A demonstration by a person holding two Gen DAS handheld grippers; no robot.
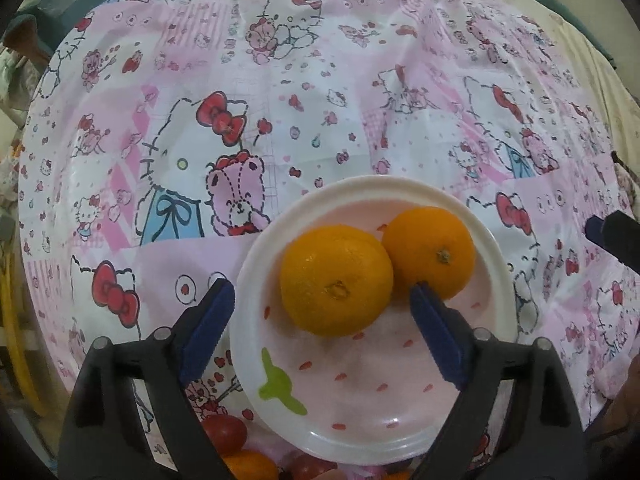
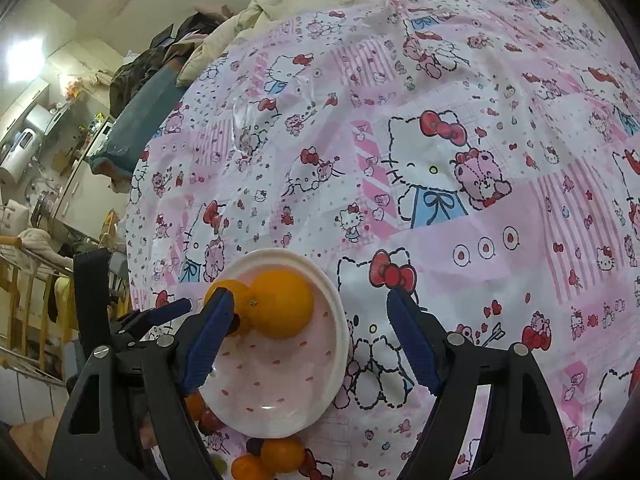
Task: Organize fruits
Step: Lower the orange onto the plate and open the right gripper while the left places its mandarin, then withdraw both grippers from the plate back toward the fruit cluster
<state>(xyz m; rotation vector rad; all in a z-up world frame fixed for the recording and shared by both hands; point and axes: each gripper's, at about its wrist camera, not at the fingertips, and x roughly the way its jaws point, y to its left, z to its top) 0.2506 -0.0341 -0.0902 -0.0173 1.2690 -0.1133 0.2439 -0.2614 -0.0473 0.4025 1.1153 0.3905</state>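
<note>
Two oranges lie touching on a white-rimmed pink strawberry plate (image 1: 400,184): a larger orange (image 1: 336,280) and a second orange (image 1: 430,252) to its right. My left gripper (image 1: 320,286) hovers over them, open; the larger orange sits between its blue pads, untouched. The right pad's tip is close to the second orange. In the right wrist view the same plate (image 2: 280,254) holds one orange (image 2: 284,304) in plain sight and the other orange (image 2: 230,286) partly behind my finger. My right gripper (image 2: 308,294) stands open and empty above the plate's right side.
Loose fruit lies on the pink cartoon tablecloth (image 1: 320,100) at the plate's near edge: red tomatoes (image 1: 224,432), more oranges (image 2: 280,454). The left gripper's finger (image 2: 172,308) shows beside the plate. Room clutter and a wooden rail (image 2: 24,264) lie beyond the cloth's left edge.
</note>
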